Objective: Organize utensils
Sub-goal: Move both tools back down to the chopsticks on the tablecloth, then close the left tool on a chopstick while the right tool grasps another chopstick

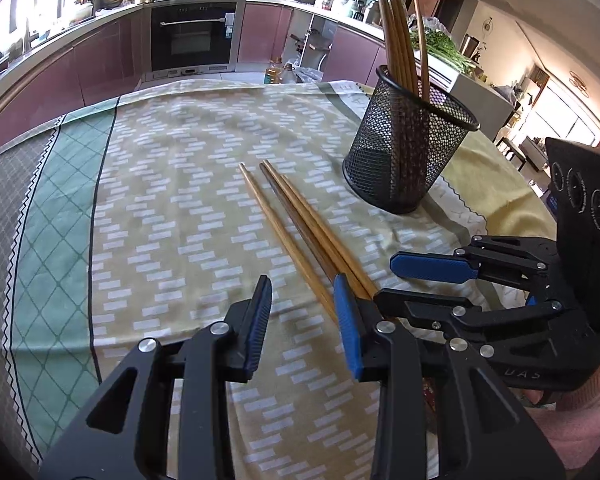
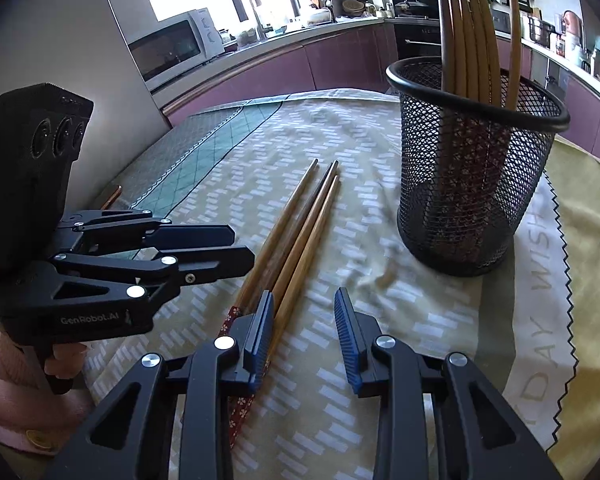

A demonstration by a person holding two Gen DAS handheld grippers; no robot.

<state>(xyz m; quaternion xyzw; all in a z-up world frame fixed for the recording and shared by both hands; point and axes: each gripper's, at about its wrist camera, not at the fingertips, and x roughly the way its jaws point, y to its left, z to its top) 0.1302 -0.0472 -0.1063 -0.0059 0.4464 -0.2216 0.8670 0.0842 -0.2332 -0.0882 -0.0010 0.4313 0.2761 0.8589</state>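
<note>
Nearest the lens, the left gripper (image 1: 302, 320) is hovering low over the worktop (image 1: 180, 184) with its blue-padded fingers (image 1: 346, 320) apart and nothing between them. The right gripper (image 2: 304, 332) is sitting just beside it, fingers (image 2: 346, 328) likewise apart and empty, a pink sleeve (image 2: 4, 392) showing behind the left one in the right wrist view.

The three loose brown wooden chopsticks (image 1: 296, 232) are lying flat on the yellow-and-green patterned tablecloth (image 1: 160, 240), bunched side by side. Their long axis is running away from both grippers, near ends tucked under the inner fingers, far tips pointing off toward the kitchen. They are lying between the two grippers: to the right of the left gripper's gap, to the left of the right gripper's gap. Neither looks clearly nearer.

Further out and to the right, the black wire-mesh cylindrical holder (image 1: 410, 152) is standing upright, already carrying several tall chopsticks (image 1: 396, 36). Judging by this, a sideways shift over the bundle is needed before closing.
</note>
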